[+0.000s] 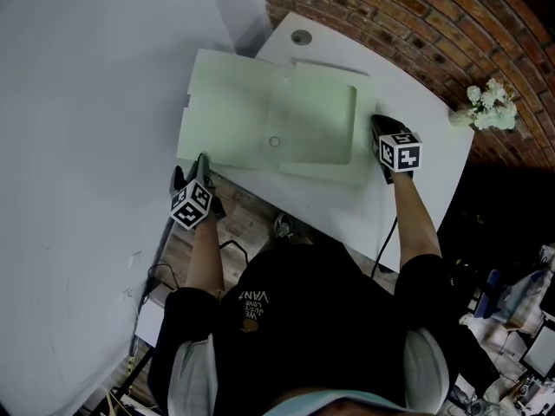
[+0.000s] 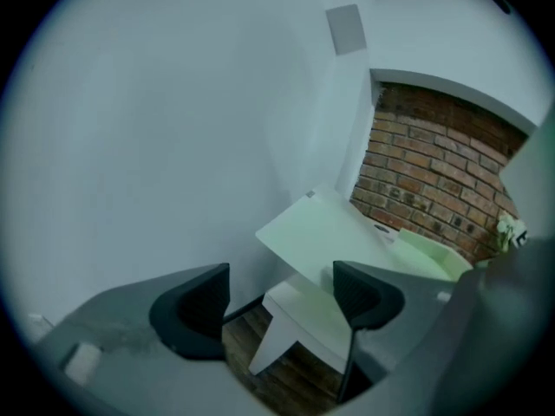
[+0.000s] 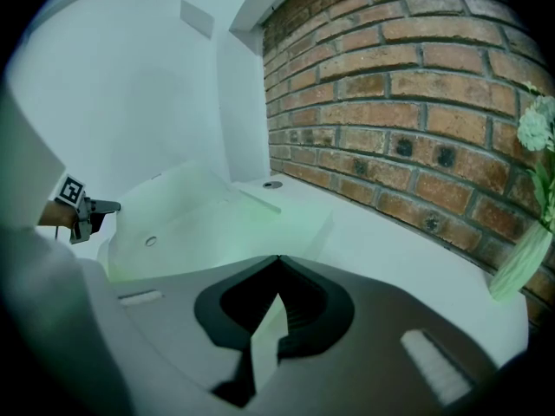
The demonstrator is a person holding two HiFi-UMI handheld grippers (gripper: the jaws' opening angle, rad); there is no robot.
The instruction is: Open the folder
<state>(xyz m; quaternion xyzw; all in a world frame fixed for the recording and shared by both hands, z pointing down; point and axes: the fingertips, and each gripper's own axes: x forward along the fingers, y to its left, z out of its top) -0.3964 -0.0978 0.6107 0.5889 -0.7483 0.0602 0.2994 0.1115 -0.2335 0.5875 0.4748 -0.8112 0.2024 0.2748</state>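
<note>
Head view, near to far: left tool point(image 1: 202, 165) at 7 o'clock, spread wide, holding nothing, parked just off the near-left corner of the folder point(image 1: 234, 102). Right tool point(image 1: 378, 126) at 3 o'clock, clamped shut on the right edge, probably to stop sliding. Folded out flat across the white table point(image 1: 416, 102) toward 12. Looks basically open already.

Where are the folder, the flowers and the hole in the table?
folder point(image 1: 230, 102): head view, on its opened left flap.
flowers point(image 1: 491, 104): head view, on the white blooms.
hole point(image 1: 301, 36): head view, on its middle.
</note>
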